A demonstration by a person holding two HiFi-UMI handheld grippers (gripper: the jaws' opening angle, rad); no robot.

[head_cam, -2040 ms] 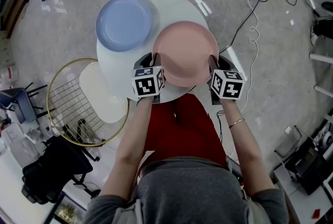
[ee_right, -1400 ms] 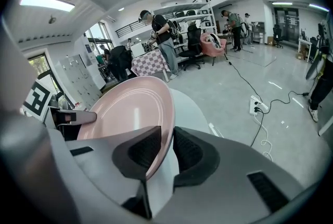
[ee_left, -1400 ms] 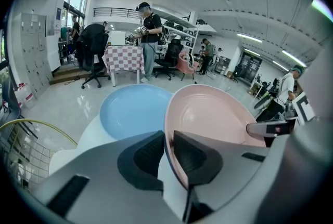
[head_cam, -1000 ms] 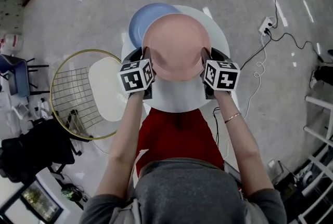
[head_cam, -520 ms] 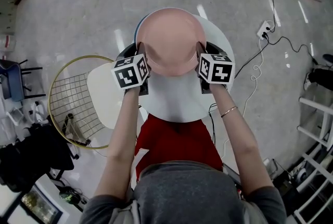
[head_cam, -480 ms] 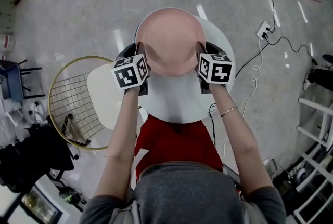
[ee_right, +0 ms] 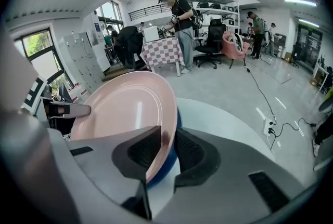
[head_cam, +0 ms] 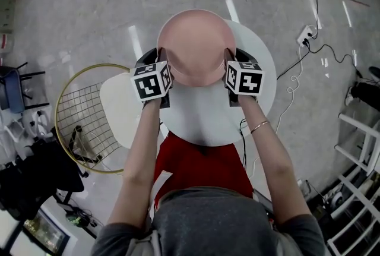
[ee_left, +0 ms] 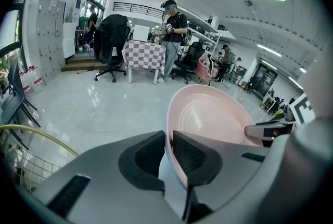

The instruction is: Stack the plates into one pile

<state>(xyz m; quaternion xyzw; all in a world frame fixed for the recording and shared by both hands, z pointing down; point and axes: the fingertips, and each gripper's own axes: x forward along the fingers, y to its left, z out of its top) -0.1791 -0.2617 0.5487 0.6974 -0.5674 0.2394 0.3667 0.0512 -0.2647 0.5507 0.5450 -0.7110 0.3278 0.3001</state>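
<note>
Starting at 9 o'clock from the table (head_cam: 208,121), we note a wire chair (head_cam: 65,100) with a thin metal hoop, an open mesh and a smooth pale seat; it plays no part in the task. The left gripper (head_cam: 161,62) is clamped on the pink plate (head_cam: 196,44) at about 8 o'clock on its rim, ribbed pads on either face of the edge. The plate is round and shallow, with a matte, probably plastic surface, faint concentric rings and a raised lip. It hangs at the 12 o'clock side of the round, smooth white tabletop. The right gripper (head_cam: 228,59) grips the rim at about 4 o'clock in the same manner. In the right gripper view, a glossy blue plate (ee_right: 162,175) shows directly beneath the pink one; the head view hides it entirely, so we judge the two to be aligned. We cannot tell whether they touch. We judge the stacking nearly complete: seating the pink plate and releasing both grips remain. At 2 o'clock, a power strip (head_cam: 307,34) lies on the polished grey floor.
</note>
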